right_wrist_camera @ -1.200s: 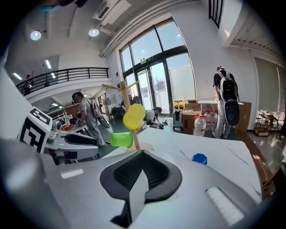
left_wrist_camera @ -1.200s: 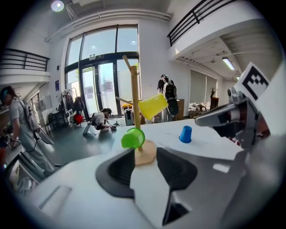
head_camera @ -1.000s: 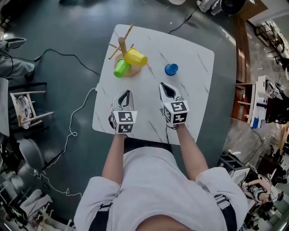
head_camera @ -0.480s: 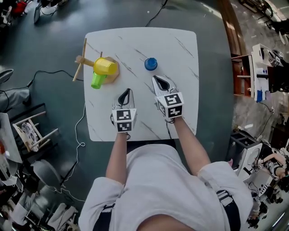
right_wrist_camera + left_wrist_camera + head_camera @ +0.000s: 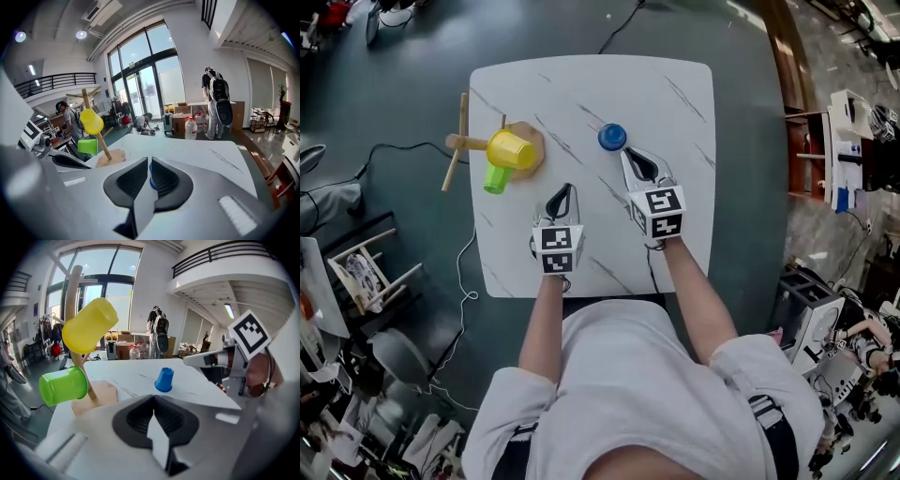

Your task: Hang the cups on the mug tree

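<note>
- Parting to a thin slit, the jaws of the right gripper (image 5: 147,161) have just been opening. Nothing sits between them, and the blue cup (image 5: 151,179) shows through the gap just beyond the tips. This looks like the lead-in to a pinch on it.
- The left gripper (image 5: 152,397) has its jaws pressed together on nothing. It hovers over the worktop (image 5: 581,89) short of the mug tree (image 5: 532,134), probably just waiting.
- The blue cup stands mouth down near the middle of the worktop, alone and well clear of every edge. With its rim on the surface, the side wall is the part open to a pinch.
- The yellow cup (image 5: 511,150) and the green cup (image 5: 495,178) already hang tilted on pegs. The tree's base sits close to the worktop's left edge.
- Bare pegs stick out above the hung cups, so there seems to be room for a third. The way in passes close by the yellow one.
- Between the blue cup and the tree the worktop is bare, an easy lane for carrying.
</note>
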`<action>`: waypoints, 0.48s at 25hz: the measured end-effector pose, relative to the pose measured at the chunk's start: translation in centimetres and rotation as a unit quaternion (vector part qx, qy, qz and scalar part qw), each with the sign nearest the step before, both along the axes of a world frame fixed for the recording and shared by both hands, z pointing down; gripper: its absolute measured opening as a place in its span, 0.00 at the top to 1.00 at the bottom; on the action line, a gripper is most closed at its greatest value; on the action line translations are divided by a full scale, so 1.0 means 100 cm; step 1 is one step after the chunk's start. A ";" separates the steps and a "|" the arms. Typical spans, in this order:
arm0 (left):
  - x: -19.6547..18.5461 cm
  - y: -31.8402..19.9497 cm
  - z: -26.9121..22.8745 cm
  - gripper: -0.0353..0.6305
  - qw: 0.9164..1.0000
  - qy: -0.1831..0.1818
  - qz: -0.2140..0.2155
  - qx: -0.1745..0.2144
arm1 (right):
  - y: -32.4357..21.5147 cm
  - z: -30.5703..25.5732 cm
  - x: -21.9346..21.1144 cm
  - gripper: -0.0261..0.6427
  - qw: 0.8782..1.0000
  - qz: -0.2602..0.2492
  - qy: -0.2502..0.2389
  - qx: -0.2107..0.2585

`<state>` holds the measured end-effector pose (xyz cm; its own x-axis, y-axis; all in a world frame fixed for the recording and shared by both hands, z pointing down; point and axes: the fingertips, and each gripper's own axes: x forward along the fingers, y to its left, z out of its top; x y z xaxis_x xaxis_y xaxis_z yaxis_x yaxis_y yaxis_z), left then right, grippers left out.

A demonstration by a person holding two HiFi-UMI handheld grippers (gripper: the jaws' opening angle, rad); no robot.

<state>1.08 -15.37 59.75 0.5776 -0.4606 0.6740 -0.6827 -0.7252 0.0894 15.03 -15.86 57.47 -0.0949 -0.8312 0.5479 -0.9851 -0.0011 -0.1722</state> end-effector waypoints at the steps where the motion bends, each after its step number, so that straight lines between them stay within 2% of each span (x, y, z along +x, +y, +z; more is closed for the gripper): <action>1: 0.001 -0.001 0.001 0.94 1.000 -0.001 0.000 -0.001 | -0.003 0.002 -0.001 0.90 1.000 -0.004 0.000 -0.002; 6: 0.001 -0.004 0.007 0.94 1.000 -0.007 -0.002 -0.007 | -0.019 0.018 0.001 0.76 1.000 -0.011 0.008 -0.017; 12: -0.009 -0.002 0.016 0.94 1.000 -0.019 -0.019 -0.015 | -0.037 0.040 0.009 0.67 0.998 -0.021 0.045 -0.036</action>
<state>0.20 -15.61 61.33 0.5331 -0.4609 0.7095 -0.7131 -0.6961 0.0836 15.90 -19.55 61.50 -0.0764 -0.7860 0.6135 -0.9960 0.0318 -0.0833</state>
